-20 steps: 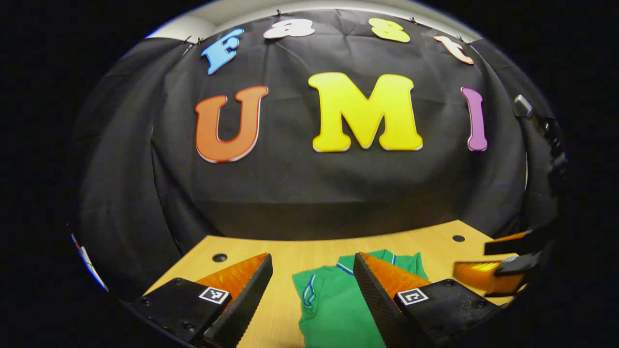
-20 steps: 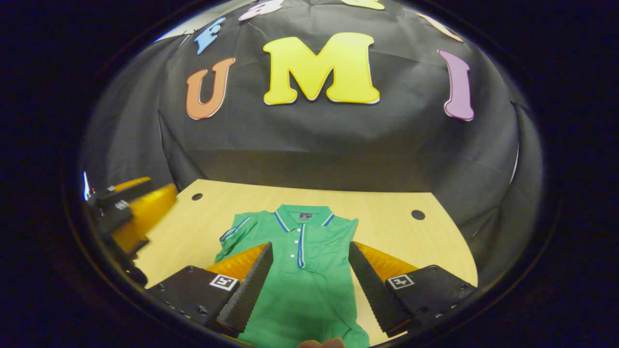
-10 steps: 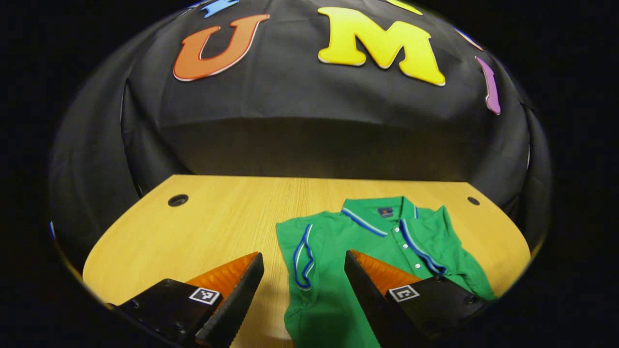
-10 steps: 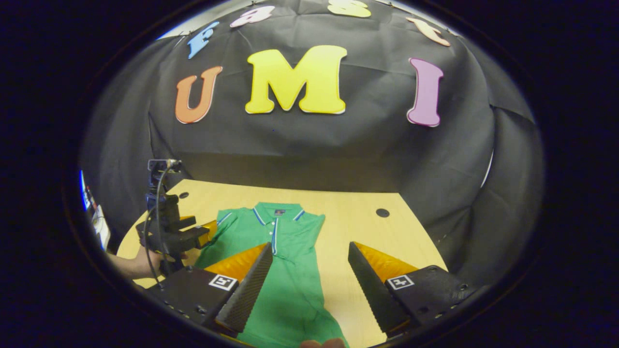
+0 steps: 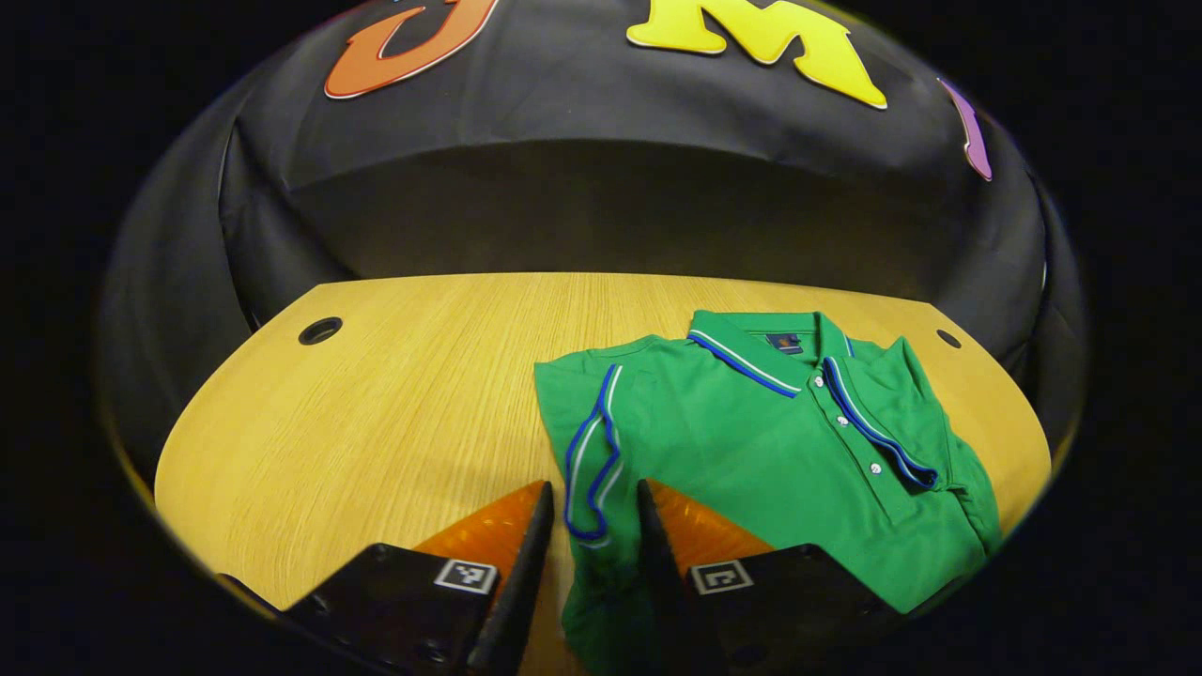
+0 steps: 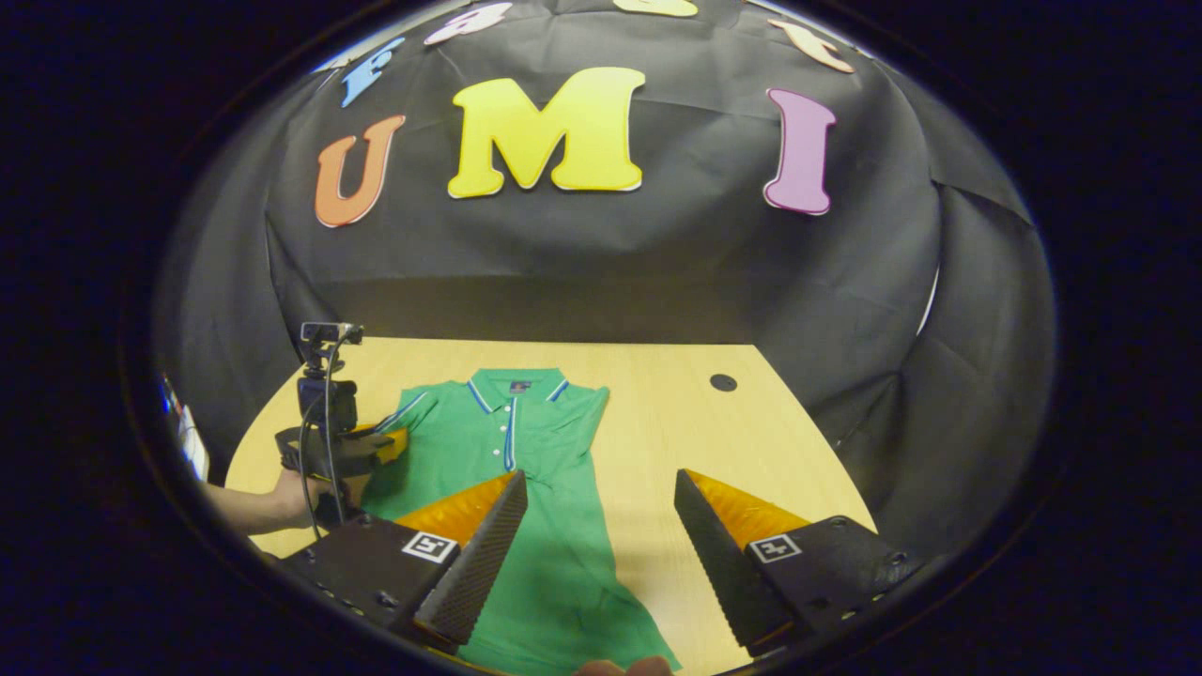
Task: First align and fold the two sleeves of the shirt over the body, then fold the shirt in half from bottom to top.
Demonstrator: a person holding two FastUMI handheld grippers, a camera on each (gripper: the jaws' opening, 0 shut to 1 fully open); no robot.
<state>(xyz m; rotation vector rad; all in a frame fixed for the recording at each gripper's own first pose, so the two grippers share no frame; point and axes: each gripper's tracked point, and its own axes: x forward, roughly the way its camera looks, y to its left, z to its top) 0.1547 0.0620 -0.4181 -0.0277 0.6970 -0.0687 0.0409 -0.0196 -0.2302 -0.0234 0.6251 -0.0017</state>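
Left gripper, jaws narrowed astride the green polo shirt's blue-trimmed sleeve cuff, contact uncertain; right gripper gapes, empty.

The shirt is seen as matt knit cloth, soft and lightly creased, with a ribbed-looking collar edged in woven stripes and small glossy buttons, probably plastic. The table is finished as pale wood, fine straight grain, smooth with a low sheen; whether it is solid wood or laminate cannot be told. The wall is hung as matt cloth, wrinkled and folded. On the left gripper, the fingers are faced with finely ribbed pads, rough-looking, backed by translucent glossy plastic; the housing appears as matt hard plastic. On the right gripper, the same knurled pad texture is noted.
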